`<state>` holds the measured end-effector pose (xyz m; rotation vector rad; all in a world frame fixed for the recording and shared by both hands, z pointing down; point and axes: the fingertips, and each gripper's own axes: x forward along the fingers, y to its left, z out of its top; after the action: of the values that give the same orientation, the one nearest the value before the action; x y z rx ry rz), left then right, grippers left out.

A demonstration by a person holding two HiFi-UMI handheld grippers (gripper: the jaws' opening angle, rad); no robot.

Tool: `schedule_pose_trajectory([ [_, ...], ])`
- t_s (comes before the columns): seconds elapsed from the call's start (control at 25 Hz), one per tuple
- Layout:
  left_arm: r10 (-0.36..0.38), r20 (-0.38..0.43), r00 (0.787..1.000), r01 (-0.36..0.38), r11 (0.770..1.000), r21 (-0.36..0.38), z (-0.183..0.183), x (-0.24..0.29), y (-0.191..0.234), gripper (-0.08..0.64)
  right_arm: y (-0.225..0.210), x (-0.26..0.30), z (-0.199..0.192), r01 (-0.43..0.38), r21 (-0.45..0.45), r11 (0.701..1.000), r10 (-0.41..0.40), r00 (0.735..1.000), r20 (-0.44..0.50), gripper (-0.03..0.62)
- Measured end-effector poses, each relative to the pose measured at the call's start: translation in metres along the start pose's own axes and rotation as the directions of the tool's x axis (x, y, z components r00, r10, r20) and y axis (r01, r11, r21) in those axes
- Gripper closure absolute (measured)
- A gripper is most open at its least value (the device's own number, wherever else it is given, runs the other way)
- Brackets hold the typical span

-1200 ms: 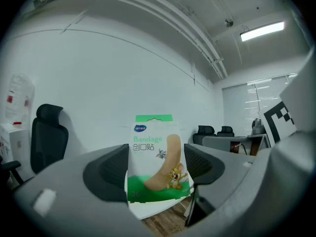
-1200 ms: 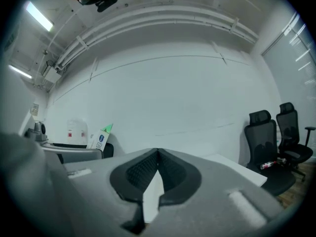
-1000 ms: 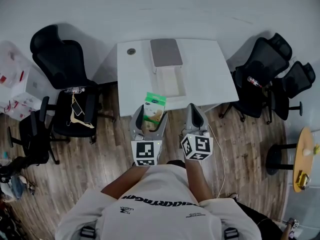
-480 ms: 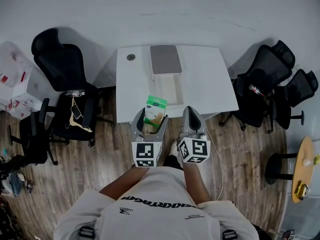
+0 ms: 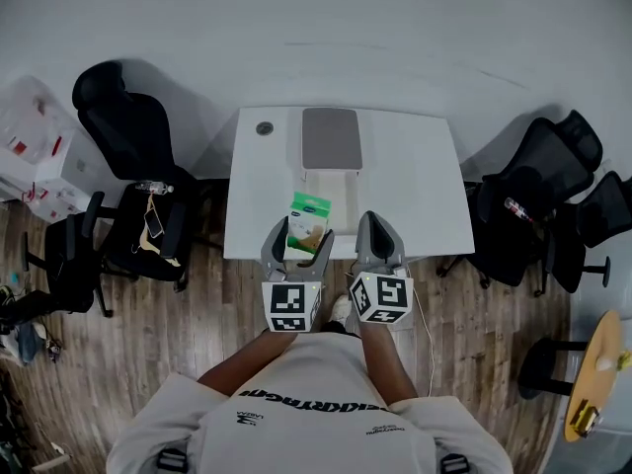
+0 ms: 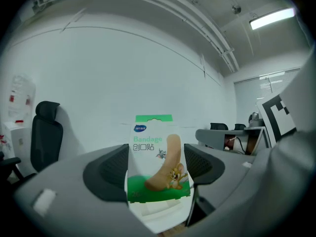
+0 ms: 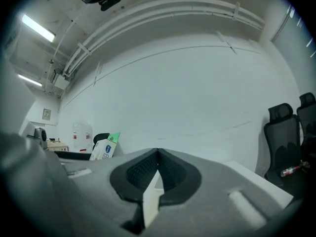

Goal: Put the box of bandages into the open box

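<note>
Here, a black office chair [image 5: 123, 131] stands left of the white worktop [image 5: 415, 186]. The left gripper [image 5: 299, 237] has its jaws wide and pressed on the 2 sides of the box of bandages [image 5: 307, 223], held upright at the worktop's near edge, seemingly clear of the surface. Just beyond it lies the open box [image 5: 341, 184], its grey lid [image 5: 331, 138] on the far side. The right gripper [image 5: 378, 237] hovers to the right, jaws closed together on nothing.

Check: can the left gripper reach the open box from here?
Probably yes. The left gripper, shut on the bandage box, hangs at the near edge of the table, the open box straight ahead with nothing between them.
</note>
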<state>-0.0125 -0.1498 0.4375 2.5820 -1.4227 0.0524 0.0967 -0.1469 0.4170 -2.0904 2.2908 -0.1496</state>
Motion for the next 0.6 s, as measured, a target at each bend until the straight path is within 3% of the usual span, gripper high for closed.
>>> schedule_pose_trajectory([
  [0.6,0.096,-0.039,0.995,-0.098,0.994,-0.052,-0.012,0.091,0.003,0.201,-0.053,0.073,-0.011,-0.092,0.012,0.996,0.092,0.995,-0.044,0.594],
])
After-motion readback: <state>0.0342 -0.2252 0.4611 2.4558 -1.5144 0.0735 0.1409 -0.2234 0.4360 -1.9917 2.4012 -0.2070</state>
